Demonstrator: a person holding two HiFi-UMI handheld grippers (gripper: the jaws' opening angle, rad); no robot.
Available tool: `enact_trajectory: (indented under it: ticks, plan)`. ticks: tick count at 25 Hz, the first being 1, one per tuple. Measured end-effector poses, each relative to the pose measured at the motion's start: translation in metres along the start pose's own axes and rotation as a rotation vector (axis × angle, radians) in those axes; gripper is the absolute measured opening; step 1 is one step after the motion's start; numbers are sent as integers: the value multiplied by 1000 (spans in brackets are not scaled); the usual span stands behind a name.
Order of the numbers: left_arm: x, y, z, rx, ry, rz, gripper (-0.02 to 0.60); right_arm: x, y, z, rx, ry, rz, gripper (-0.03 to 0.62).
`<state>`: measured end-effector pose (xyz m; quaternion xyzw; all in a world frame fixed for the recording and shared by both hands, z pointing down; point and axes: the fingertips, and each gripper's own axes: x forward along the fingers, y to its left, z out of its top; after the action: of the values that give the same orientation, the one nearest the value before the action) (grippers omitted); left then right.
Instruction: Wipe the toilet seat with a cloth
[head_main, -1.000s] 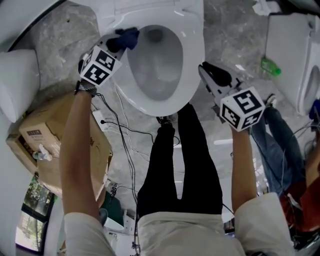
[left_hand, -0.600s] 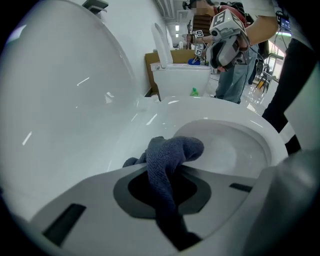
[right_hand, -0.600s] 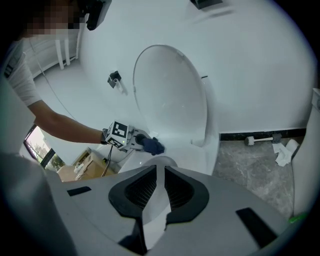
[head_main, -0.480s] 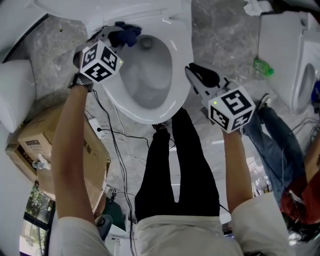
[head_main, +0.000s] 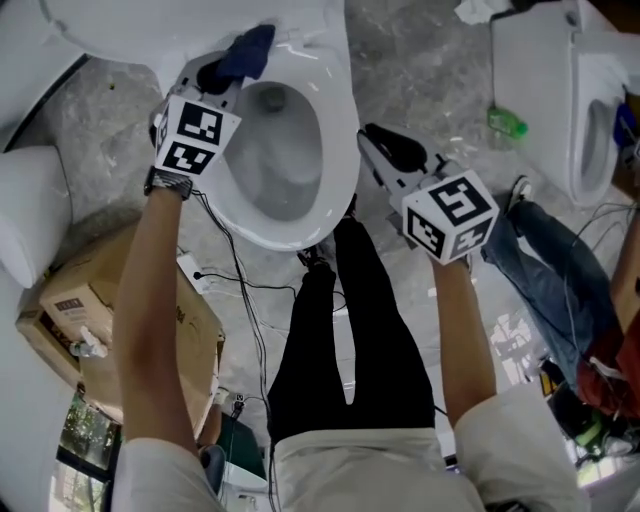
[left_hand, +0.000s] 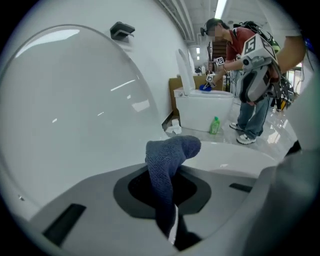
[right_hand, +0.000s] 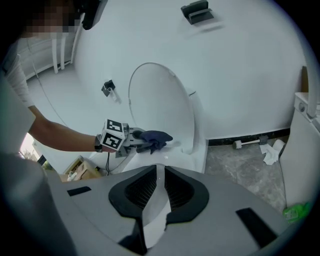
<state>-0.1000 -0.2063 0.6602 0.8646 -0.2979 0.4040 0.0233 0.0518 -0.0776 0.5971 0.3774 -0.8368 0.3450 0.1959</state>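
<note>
A white toilet seat (head_main: 340, 150) rings the bowl, with its lid (right_hand: 160, 105) raised behind. My left gripper (head_main: 225, 72) is shut on a dark blue cloth (head_main: 248, 50) and holds it against the seat's far left rim near the hinge. In the left gripper view the cloth (left_hand: 167, 165) stands up out of the jaws of the left gripper (left_hand: 165, 200) and folds over at the top. My right gripper (head_main: 372, 135) hangs in the air to the right of the bowl. The right gripper (right_hand: 156, 195) has its jaws a narrow slit apart, with nothing between them.
A cardboard box (head_main: 120, 300) and cables (head_main: 240, 270) lie on the floor at the left. A second toilet (head_main: 590, 110) and a green bottle (head_main: 508, 122) are at the right, beside another person's legs (head_main: 550, 280). My own legs (head_main: 350, 330) stand before the bowl.
My left gripper has carried the cloth along the left rim toward the back of the seat. The right gripper has stayed beside the bowl with its jaws unchanged.
</note>
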Motion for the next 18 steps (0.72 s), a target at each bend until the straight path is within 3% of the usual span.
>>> enact_trajectory:
  ticks: [7,14,18]
  plan:
    - [-48,-27,33,-64,-87,-1,43,-34,22,25,-61,-35,-30,67]
    - [-129,-55,60,-234,-224,23,43,-76,54,55,-85,-88,-74,67]
    - [-181,-61,74,-322,-271,75,43,-99,90,70,-148,-94,-35,60]
